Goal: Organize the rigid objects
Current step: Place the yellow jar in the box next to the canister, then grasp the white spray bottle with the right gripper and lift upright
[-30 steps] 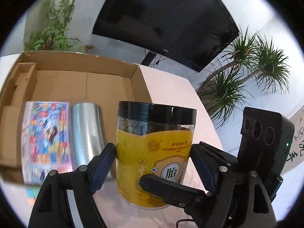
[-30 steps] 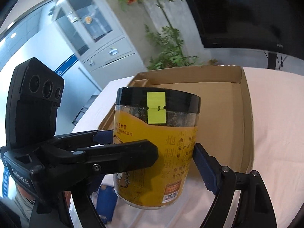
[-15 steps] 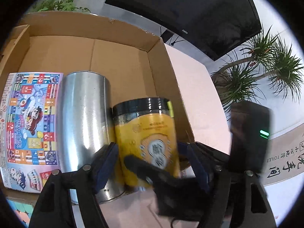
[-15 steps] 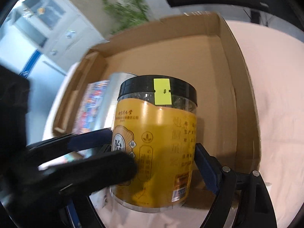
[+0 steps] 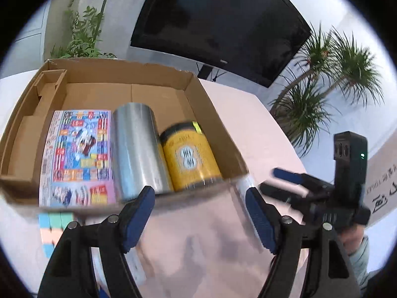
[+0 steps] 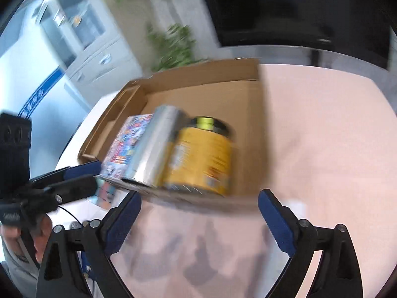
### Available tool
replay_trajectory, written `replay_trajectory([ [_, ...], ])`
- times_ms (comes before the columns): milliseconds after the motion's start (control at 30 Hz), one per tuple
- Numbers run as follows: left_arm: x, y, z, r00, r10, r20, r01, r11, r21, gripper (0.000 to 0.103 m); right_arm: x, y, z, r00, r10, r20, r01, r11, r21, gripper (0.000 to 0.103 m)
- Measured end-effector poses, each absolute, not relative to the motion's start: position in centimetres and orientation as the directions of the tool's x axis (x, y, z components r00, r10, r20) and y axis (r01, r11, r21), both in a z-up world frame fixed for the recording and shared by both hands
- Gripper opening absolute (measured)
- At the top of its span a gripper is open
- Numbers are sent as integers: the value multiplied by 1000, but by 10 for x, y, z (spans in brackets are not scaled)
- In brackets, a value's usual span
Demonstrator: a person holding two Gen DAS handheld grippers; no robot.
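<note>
A yellow jar with a black lid (image 5: 189, 157) (image 6: 201, 160) lies on its side in the cardboard box (image 5: 213, 114) (image 6: 250, 134), at its right end. A silver can (image 5: 135, 149) (image 6: 153, 149) lies against its left side, and a colourful flat package (image 5: 78, 156) (image 6: 126, 139) lies left of the can. My left gripper (image 5: 199, 211) is open and empty, just in front of the box's near wall. My right gripper (image 6: 198, 217) is open and empty, also in front of the box. Each gripper shows at the edge of the other's view.
The box stands on a table with a pinkish cloth (image 5: 198, 248) (image 6: 322, 136). Pastel blocks (image 5: 53, 226) lie by the box's near left corner. A dark TV screen (image 5: 218, 22) and potted plants (image 5: 330, 74) stand behind the table.
Both grippers let go of the yellow jar, opened and pulled back from the box. The jar now lies in the box beside the silver can.
</note>
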State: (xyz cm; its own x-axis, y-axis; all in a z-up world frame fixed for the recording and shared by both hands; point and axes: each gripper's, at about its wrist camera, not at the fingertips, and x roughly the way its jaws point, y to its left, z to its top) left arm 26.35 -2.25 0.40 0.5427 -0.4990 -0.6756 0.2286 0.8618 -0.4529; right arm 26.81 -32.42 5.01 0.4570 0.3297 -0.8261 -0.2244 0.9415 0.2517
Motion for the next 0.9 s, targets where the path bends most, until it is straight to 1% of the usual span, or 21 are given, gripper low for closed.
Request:
replay_trajectory([
  [67, 251, -27, -5, 532, -514, -673, 251, 855, -455, 75, 254, -357, 40, 480, 253, -840, -139, 967, 212, 96],
  [133, 243, -32, -13, 513, -538, -669, 278, 841, -463, 75, 247, -384, 12, 425, 156, -892, -24, 987, 162, 94],
  [167, 239, -37, -17, 499, -547, -672, 293, 836, -464, 75, 244, -391, -3, 398, 130, -908, 9, 989, 146, 88],
  [200, 235, -41, -19, 489, -553, -674, 307, 833, -461, 75, 241, -393, -18, 372, 127, -920, 11, 990, 141, 79],
  [233, 232, -44, -20, 484, -556, -676, 317, 831, -457, 75, 238, -392, -30, 348, 119, -930, 8, 991, 130, 74],
  [300, 226, -48, -20, 468, -565, -679, 347, 825, -447, 75, 233, -382, -49, 307, 116, -945, -9, 993, 119, 58],
  [333, 224, -48, -20, 459, -575, -677, 358, 817, -451, 75, 229, -376, -53, 311, 105, -945, -23, 994, 103, 54],
  [367, 220, -49, -18, 449, -590, -671, 372, 806, -460, 75, 223, -371, -52, 338, 81, -938, -36, 997, 73, 47],
  [400, 216, -49, -17, 443, -602, -664, 386, 797, -465, 75, 215, -363, -50, 356, 67, -932, -53, 997, 52, 45],
  [500, 207, -53, -14, 426, -614, -664, 432, 783, -448, 75, 188, -338, -52, 334, 160, -929, -174, 979, 106, 44],
  [600, 204, -62, -20, 375, -624, -686, 463, 766, -445, 75, 153, -305, -53, 253, 281, -926, -410, 898, 161, 44],
  [667, 205, -72, -34, 314, -619, -720, 474, 759, -447, 75, 133, -290, -53, 196, 333, -923, -555, 813, 176, 43],
  [733, 202, -81, -50, 259, -627, -735, 485, 742, -463, 75, 119, -282, -52, 182, 325, -928, -668, 733, 126, 44],
  [767, 202, -84, -56, 236, -630, -740, 489, 735, -470, 75, 114, -283, -52, 177, 314, -933, -695, 711, 107, 49],
  [800, 200, -89, -64, 215, -623, -752, 492, 734, -468, 75, 114, -285, -50, 181, 287, -941, -720, 690, 72, 55],
  [867, 198, -98, -73, 182, -618, -765, 520, 721, -458, 75, 115, -291, -43, 230, 227, -946, -743, 669, -20, 63],
  [900, 198, -101, -76, 173, -619, -766, 531, 714, -457, 75, 117, -297, -38, 266, 205, -942, -743, 666, -65, 64],
])
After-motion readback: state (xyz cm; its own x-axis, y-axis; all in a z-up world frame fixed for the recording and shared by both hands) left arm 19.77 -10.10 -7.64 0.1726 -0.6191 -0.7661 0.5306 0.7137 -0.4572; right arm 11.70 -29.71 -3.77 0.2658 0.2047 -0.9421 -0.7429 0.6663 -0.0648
